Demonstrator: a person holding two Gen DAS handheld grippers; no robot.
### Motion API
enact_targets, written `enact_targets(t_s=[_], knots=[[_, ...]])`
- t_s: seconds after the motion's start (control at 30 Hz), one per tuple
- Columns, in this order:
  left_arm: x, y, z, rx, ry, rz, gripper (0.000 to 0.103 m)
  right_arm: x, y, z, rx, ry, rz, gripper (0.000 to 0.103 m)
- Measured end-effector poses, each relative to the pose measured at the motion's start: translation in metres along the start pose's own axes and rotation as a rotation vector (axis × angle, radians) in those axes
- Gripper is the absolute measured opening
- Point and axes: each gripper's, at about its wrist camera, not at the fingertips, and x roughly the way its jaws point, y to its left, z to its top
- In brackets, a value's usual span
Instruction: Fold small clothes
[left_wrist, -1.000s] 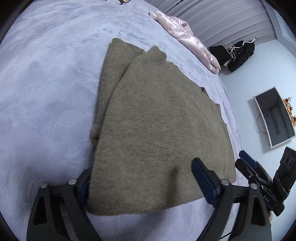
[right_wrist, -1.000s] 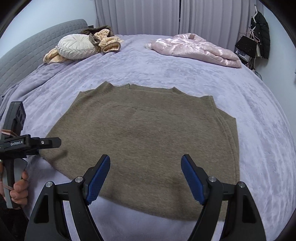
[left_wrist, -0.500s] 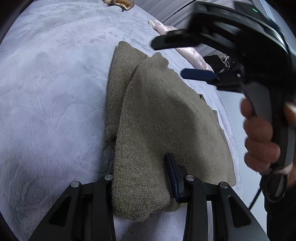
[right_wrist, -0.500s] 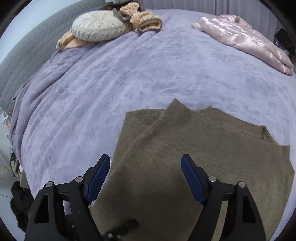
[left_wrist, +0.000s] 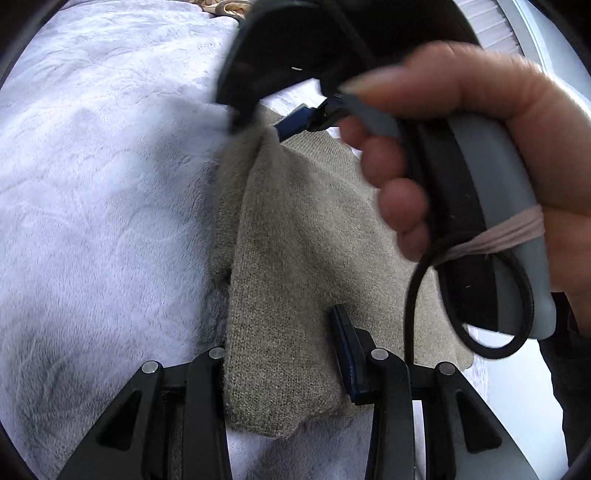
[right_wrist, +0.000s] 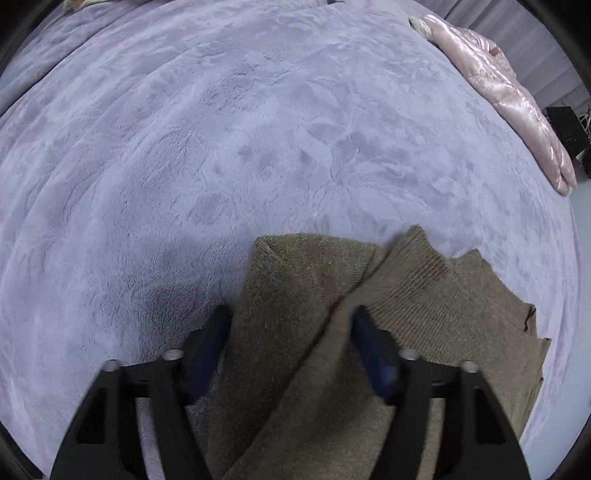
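Observation:
An olive-brown knitted top (left_wrist: 295, 258) lies on the lavender bed cover (left_wrist: 92, 184). My left gripper (left_wrist: 284, 365) is shut on its near edge, the cloth bunched between the jaws. My right gripper (right_wrist: 291, 350) has closed on the far end of the same top (right_wrist: 295, 314), at a folded shoulder, with cloth between its blue pads (right_wrist: 376, 354). The right gripper and the hand that holds it (left_wrist: 461, 147) fill the upper right of the left wrist view and hide much of the top.
A pink shiny jacket (right_wrist: 517, 99) lies at the far right edge of the bed. The plush cover (right_wrist: 221, 129) spreads wide beyond the top. A dark object (right_wrist: 569, 125) stands past the bed's right side.
My left gripper closed on the top's near edge. My right gripper swung over to the top's far end, came down and closed on the cloth there.

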Motion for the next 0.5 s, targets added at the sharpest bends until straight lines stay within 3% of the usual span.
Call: enact_targets(t_s=[0.03, 0.07, 0.2, 0.5], knots=[[-0.001, -0.001, -0.001, -0.001, 0.0, 0.0, 0.039, -0.002, -0.004, -0.002, 0.003, -0.006, -0.01, 0.03], [-0.003, -0.002, -0.001, -0.002, 0.001, 0.002, 0.037, -0.006, -0.01, -0.004, 0.02, -0.014, 0.017, 0.025], [-0.009, -0.017, -0.004, 0.033, 0.009, 0.051, 0.033, -0.024, -0.034, -0.015, 0.064, -0.072, 0.125, 0.023], [-0.022, -0.033, -0.011, 0.075, 0.039, 0.133, 0.021, -0.054, -0.051, -0.02, 0.058, -0.166, 0.197, 0.023]])
